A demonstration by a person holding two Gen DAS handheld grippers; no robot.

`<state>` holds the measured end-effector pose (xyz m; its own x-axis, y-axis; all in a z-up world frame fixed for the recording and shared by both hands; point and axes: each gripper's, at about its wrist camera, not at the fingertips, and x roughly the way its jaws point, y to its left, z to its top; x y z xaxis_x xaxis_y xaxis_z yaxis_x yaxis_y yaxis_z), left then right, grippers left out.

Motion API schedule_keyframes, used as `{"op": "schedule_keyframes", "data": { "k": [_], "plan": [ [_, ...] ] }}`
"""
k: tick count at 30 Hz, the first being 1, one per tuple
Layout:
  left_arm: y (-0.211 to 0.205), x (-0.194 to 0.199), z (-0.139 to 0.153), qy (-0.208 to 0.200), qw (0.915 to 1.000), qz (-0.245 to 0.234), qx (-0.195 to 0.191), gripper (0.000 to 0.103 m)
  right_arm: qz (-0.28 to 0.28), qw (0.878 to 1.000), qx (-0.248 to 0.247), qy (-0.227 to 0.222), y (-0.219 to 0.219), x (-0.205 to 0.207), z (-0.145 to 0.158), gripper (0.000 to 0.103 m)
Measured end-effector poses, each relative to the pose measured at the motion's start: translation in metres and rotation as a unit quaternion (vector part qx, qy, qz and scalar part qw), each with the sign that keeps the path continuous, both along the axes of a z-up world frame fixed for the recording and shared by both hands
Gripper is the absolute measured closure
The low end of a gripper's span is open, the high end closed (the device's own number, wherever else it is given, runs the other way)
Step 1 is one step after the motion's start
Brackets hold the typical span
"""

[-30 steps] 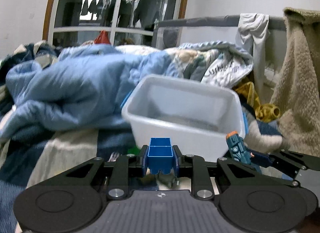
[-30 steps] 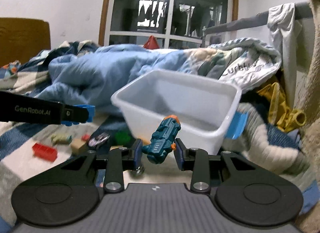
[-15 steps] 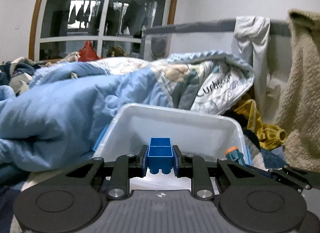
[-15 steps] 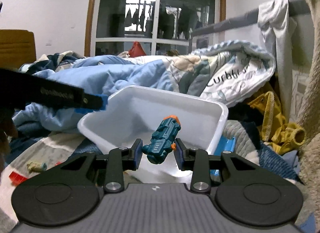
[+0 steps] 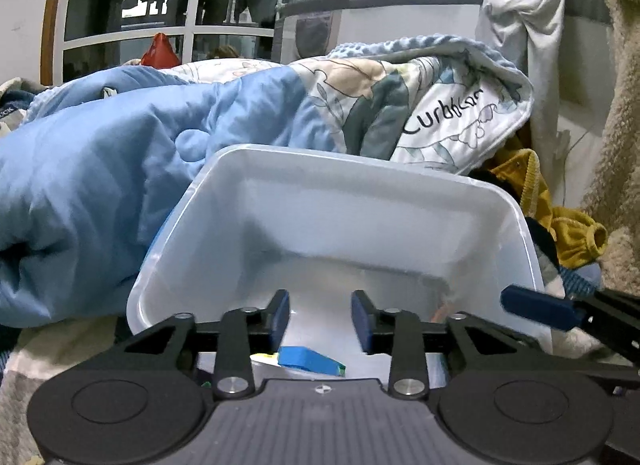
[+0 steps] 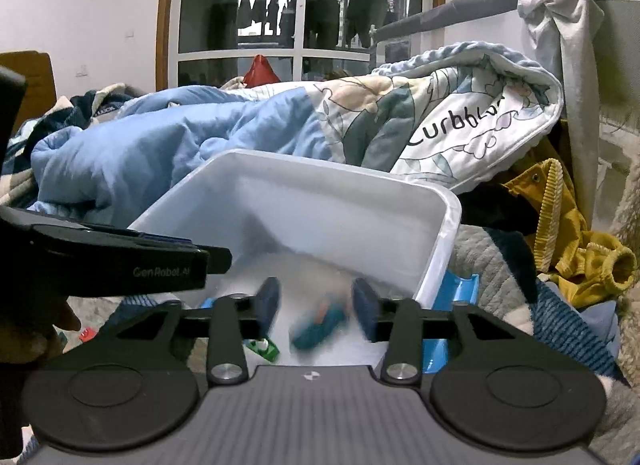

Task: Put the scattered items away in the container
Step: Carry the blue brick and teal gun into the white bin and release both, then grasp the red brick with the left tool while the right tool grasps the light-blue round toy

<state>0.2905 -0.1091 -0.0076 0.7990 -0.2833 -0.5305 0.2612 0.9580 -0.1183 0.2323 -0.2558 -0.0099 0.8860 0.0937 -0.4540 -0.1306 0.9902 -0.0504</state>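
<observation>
Releasing over the translucent white plastic container (image 5: 400,201) on the bed. Left hand-held gripper (image 5: 320,319) opening, nothing between its jaws, blue plastic building block (image 5: 310,361) lying below inside the container. Right hand-held gripper (image 6: 316,305) opening too, teal toy blaster with orange tip (image 6: 320,325) blurred, apparently dropping free between the jaws. Probably best: holding both above the container, spreading fully, lifting straight out clear of the rim.
</observation>
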Motion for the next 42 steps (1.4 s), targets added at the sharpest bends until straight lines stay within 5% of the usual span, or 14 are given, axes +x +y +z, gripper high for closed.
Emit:
{"op": "schedule_keyframes", "data": {
  "k": [10,22,32,42],
  "plan": [
    [0.015,-0.045,0.025,-0.053,0.9975,0.035,0.032,0.029,0.014,0.999,-0.018,-0.036,0.01,-0.028,0.012,0.031],
    [0.081,-0.138,-0.001,-0.054,0.9942,0.086,0.035,0.027,0.07,0.996,-0.016,-0.044,0.032,-0.09,0.004,0.024],
    [0.142,-0.181,-0.061,0.013,0.9868,0.15,0.059,0.027,0.138,0.99,-0.022,0.029,0.058,-0.109,-0.055,0.041],
    [0.17,-0.177,-0.081,0.012,0.983,0.163,0.083,0.027,0.168,0.983,-0.027,0.063,0.082,-0.098,-0.092,0.047]
  ]
}}
